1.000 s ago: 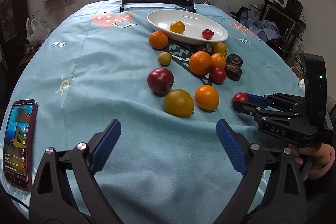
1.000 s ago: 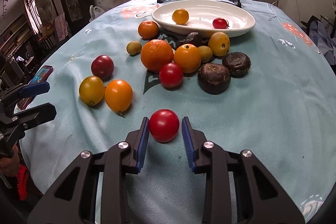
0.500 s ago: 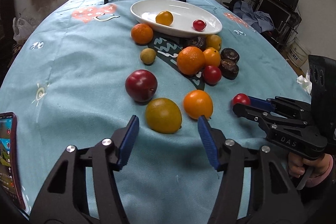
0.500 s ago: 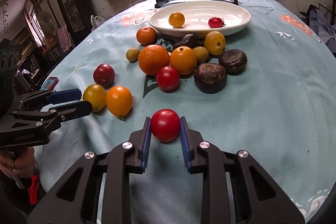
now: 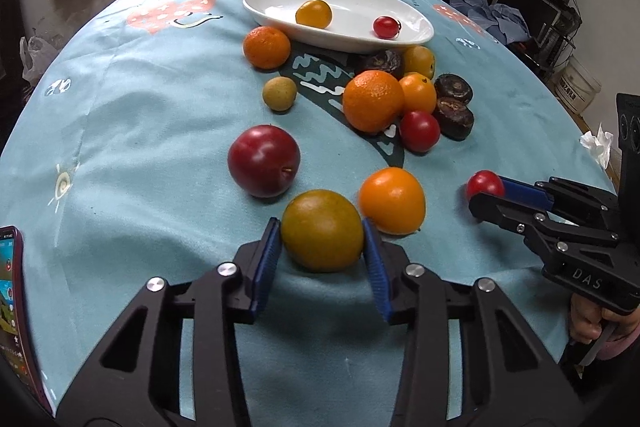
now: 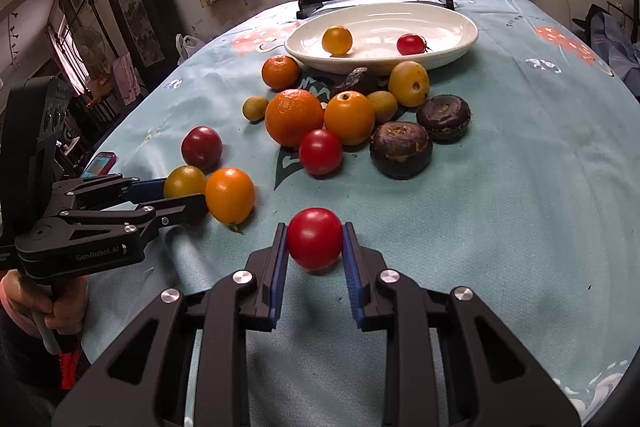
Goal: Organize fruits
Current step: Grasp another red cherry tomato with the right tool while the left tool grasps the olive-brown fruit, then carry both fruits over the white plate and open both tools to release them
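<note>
A yellow-green fruit [image 5: 322,229] lies on the blue tablecloth between the blue pads of my left gripper [image 5: 320,247]. Its jaws are closing and both pads touch the fruit's sides. In the right wrist view that fruit [image 6: 184,179] shows behind the left gripper [image 6: 188,197]. My right gripper [image 6: 315,247] is shut on a red tomato [image 6: 315,243], low over the cloth; the left wrist view shows the tomato [image 5: 484,182] at the right gripper [image 5: 486,193]. A white oval dish [image 5: 416,35] at the back holds a small yellow fruit [image 5: 314,13] and a cherry tomato [image 5: 386,27].
An orange fruit [image 5: 391,200] sits right beside the gripped one, a dark red plum [image 5: 263,160] behind it. Further back lie oranges, a tomato and dark brown fruits [image 5: 454,111]. A phone [image 5: 12,307] lies at the left edge. A framed screen stands behind the dish.
My left gripper moved forward to the yellow-green fruit and its jaws closed from wide apart onto it. The right gripper's pads closed the last small gap onto the red tomato and stayed in place.
</note>
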The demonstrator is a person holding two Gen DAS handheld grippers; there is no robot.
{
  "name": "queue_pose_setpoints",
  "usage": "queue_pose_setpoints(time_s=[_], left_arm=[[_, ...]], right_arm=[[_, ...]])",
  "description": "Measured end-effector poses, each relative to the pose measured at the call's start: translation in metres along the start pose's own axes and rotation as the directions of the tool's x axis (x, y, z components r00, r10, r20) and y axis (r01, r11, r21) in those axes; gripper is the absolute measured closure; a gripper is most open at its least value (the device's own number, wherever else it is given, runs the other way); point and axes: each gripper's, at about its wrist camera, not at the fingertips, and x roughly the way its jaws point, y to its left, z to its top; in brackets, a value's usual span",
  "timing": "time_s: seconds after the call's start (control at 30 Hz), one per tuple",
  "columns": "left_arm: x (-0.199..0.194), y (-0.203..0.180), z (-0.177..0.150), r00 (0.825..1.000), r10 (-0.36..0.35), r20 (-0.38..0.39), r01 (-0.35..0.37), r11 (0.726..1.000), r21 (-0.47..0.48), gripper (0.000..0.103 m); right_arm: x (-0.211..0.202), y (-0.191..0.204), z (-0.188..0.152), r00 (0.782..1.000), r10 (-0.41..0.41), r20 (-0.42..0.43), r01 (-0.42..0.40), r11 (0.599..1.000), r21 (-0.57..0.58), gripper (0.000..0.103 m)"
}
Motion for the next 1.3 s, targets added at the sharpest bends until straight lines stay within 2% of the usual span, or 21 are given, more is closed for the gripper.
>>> queue_pose_setpoints(time_s=[0.23, 0.4, 0.53, 0.67, 0.77, 0.9, 1.03, 1.23, 1.3], left_arm=[[-0.009, 0.005, -0.004, 1.000, -0.029, 0.011, 0.030, 0.999, -0.031, 0.063], [-0.026, 0.007, 0.010, 0.995, -0.090, 0.036, 0.091, 0.995, -0.040, 0.063], [-0.033, 0.003, 0.042, 0.991, -0.111, 0.069, 0.112, 0.994, -0.014, 0.063], [-0.025, -0.005, 0.090, 0.988, -0.110, 0.105, 0.109, 0.994, 0.013, 0.063], [-0.008, -0.007, 0.132, 0.987, -0.105, 0.122, 0.105, 0.994, 0.012, 0.063], [0.025, -0.001, 0.183, 0.991, -0.078, 0.109, 0.080, 0.997, -0.010, 0.063], [0.067, 0.019, 0.215, 0.998, -0.023, 0.054, 0.026, 0.998, -0.057, 0.063], [0.115, 0.039, 0.228, 0.999, 0.016, -0.033, -0.019, 0.996, -0.091, 0.062], [0.118, 0.042, 0.230, 0.999, 0.027, -0.022, -0.029, 0.995, -0.092, 0.063]], right_arm=[[-0.003, 0.002, 0.000, 1.000, -0.001, 0.015, 0.002, 1.000, -0.015, 0.076], [-0.009, 0.002, 0.002, 1.000, 0.021, 0.020, -0.021, 1.000, -0.011, 0.076], [-0.022, -0.003, 0.029, 0.997, 0.041, 0.069, -0.040, 0.999, -0.012, 0.076], [-0.025, -0.016, 0.071, 0.990, 0.009, 0.138, -0.009, 1.000, -0.001, 0.076], [-0.011, -0.031, 0.105, 0.988, -0.012, 0.153, 0.009, 1.000, 0.022, 0.076], [0.023, -0.047, 0.141, 0.994, -0.019, 0.103, 0.015, 0.999, 0.044, 0.076], [0.061, -0.049, 0.161, 0.999, -0.027, 0.030, 0.026, 0.999, 0.026, 0.076], [0.101, -0.052, 0.171, 0.999, -0.024, -0.047, 0.025, 1.000, 0.016, 0.076], [0.107, -0.053, 0.173, 0.998, -0.028, -0.060, 0.029, 0.999, 0.014, 0.075]])
